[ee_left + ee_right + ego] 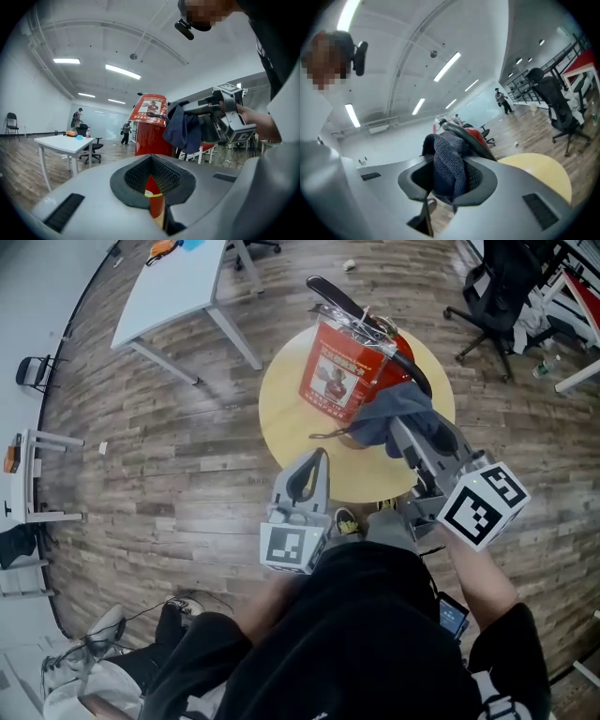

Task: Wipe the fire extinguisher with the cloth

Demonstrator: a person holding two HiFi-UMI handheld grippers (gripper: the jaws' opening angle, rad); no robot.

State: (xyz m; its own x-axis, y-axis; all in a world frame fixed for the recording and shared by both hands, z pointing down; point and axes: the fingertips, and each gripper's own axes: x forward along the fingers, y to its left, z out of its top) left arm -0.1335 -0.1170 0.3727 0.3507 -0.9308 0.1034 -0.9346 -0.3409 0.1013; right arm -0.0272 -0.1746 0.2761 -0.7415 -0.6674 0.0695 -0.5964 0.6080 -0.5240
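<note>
A red fire extinguisher [352, 367] with a black hose and a printed label stands on a round yellow table [281, 413]. Against its near right side hangs a dark blue cloth [398, 413], with my right gripper [401, 432] shut on it. In the right gripper view the cloth [449, 164] fills the jaws, and the extinguisher [480, 138] shows just behind it. My left gripper [319, 457] hovers over the table's near edge, shut and holding nothing, a short way from the extinguisher. The left gripper view shows the extinguisher [152, 136] ahead and the cloth [183, 129] at its right.
A white table [178, 282] stands at the back left and a black office chair [497, 287] at the back right. Folding chairs [37, 371] line the left wall. Wooden floor surrounds the round table. Another person's legs [122, 652] lie at the lower left.
</note>
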